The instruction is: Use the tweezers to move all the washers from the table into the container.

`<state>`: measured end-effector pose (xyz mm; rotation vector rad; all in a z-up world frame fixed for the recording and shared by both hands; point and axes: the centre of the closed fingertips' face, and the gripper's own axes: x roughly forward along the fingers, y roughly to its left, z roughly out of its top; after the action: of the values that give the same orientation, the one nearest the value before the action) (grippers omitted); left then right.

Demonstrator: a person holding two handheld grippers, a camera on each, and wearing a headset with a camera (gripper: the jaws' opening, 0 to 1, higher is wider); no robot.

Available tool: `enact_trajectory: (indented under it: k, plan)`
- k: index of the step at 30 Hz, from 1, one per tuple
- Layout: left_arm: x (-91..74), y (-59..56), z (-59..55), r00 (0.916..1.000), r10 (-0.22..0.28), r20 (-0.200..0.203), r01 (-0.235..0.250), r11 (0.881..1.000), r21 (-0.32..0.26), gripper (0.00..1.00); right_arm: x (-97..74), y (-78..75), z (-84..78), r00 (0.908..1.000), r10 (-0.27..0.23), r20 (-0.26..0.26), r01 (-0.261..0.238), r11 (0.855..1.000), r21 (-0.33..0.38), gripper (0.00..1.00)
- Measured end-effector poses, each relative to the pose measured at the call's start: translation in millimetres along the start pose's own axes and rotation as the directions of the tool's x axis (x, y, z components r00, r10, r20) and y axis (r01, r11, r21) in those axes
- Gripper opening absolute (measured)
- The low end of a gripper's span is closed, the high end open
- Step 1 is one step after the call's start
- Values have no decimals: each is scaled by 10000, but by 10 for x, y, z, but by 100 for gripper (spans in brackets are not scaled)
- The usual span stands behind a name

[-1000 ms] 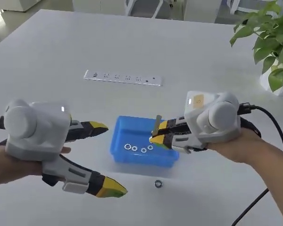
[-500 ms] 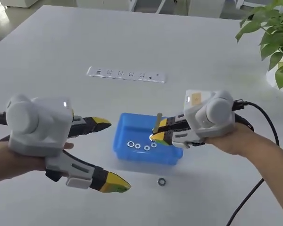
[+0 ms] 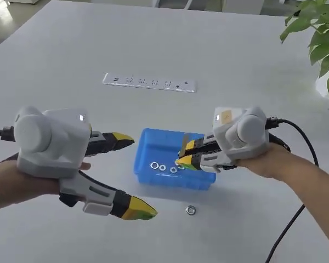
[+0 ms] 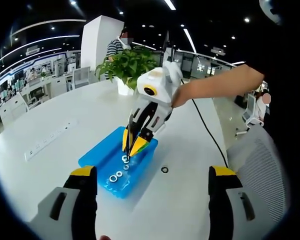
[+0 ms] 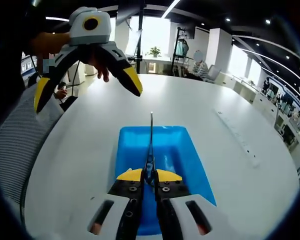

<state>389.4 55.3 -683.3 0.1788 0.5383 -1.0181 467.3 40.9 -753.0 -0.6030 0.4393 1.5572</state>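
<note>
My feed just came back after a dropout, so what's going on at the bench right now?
The washer move is nearly done. The right tongs are shut on the tweezers, held over the blue container, where several washers already lie. One last washer lies on the table just outside the container, on the person's side. The left tongs hang open beside the container, holding nothing.

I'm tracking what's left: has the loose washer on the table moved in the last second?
No. The washer sits in the same spot before the blue container's near wall; only the camera shifted.
</note>
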Motion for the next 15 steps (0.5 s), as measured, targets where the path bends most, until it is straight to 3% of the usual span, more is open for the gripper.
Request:
enact_trajectory:
  k: [15]
  plan:
    - [225, 115, 197, 9996, -222, 166, 215, 9989, 424, 90, 117, 30, -143, 9989, 332, -337, -331, 9994, 43, 8]
